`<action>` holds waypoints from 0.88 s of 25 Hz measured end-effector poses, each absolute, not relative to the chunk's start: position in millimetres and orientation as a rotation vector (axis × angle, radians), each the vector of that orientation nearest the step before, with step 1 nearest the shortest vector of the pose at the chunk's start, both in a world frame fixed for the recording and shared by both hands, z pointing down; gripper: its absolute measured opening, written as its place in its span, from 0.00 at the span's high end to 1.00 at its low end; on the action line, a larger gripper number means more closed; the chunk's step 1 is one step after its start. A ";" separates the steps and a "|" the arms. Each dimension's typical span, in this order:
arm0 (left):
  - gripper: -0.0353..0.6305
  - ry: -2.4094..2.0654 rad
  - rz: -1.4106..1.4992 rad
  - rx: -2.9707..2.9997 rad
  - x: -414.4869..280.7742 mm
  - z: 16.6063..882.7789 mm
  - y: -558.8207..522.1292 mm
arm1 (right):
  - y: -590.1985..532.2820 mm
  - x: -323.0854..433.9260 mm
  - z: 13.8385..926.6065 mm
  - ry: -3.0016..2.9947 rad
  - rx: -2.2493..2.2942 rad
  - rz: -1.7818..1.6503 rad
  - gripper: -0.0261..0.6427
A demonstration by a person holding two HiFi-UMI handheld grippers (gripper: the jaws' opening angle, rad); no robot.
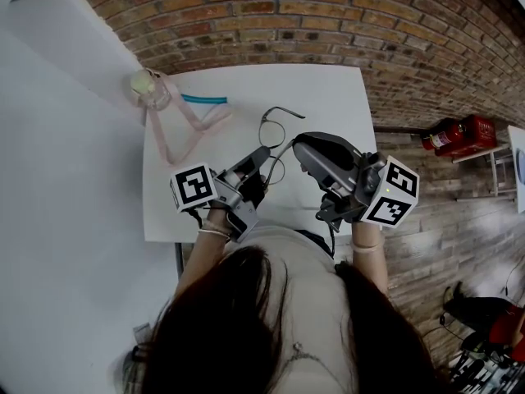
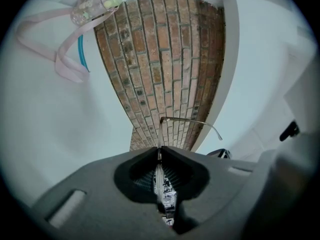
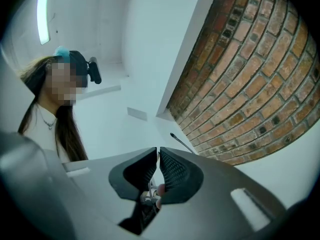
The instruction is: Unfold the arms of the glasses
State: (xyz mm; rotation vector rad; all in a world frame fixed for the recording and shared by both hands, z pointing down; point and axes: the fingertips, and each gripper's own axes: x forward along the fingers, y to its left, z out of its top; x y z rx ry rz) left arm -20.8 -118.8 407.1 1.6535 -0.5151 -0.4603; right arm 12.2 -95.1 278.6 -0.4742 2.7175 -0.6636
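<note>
Glasses (image 1: 273, 130) hang over the desk (image 1: 328, 97): left claw (image 2: 160, 151) pinches the frame, right claw (image 3: 157, 151) clamps an arm, its tip pointing away.

White table (image 1: 328, 89), red-brown brickwork (image 1: 328, 15). Far left, a pale pink strap (image 1: 176, 134) and a teal strip (image 1: 203, 99). The glasses (image 1: 274, 128) have a dark frame.

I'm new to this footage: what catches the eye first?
The left gripper and right gripper both pinch thin glasses over the white table. A pink ribbon lies at the table's far left corner, and red extinguishers stand off to the right.
</note>
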 end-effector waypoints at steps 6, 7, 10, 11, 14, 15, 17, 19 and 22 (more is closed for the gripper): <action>0.91 -0.527 -0.473 1.649 -23.2 407.3 -119.3 | -88.0 8.9 275.2 2.726 -0.433 -0.644 0.93; 0.91 -0.531 -0.472 1.649 -23.9 407.7 -119.3 | -87.0 8.3 274.7 2.728 -0.428 -0.641 0.92; 0.91 -0.540 -0.474 1.643 -25.6 408.8 -120.3 | -84.1 6.4 273.2 2.737 -0.406 -0.632 0.93; 0.91 -0.542 -0.477 1.640 -26.1 409.0 -120.9 | -82.8 5.6 272.7 2.741 -0.395 -0.628 0.93; 0.91 -0.548 -0.485 1.632 -27.7 409.5 -122.9 | -78.2 2.6 270.9 2.752 -0.355 -0.616 0.93; 0.91 -0.550 -0.488 1.629 -28.2 409.5 -123.4 | -76.5 1.6 270.0 2.755 -0.341 -0.612 0.93; 0.91 -0.556 -0.492 1.624 -29.1 409.7 -124.3 | -73.7 0.1 268.3 2.761 -0.318 -0.605 0.93; 0.91 -0.560 -0.496 1.622 -30.0 410.4 -125.4 | -71.2 -1.3 267.5 2.770 -0.299 -0.596 0.93; 0.91 -0.563 -0.506 1.617 -31.6 411.3 -127.4 | -67.7 -3.7 267.3 2.780 -0.273 -0.587 0.93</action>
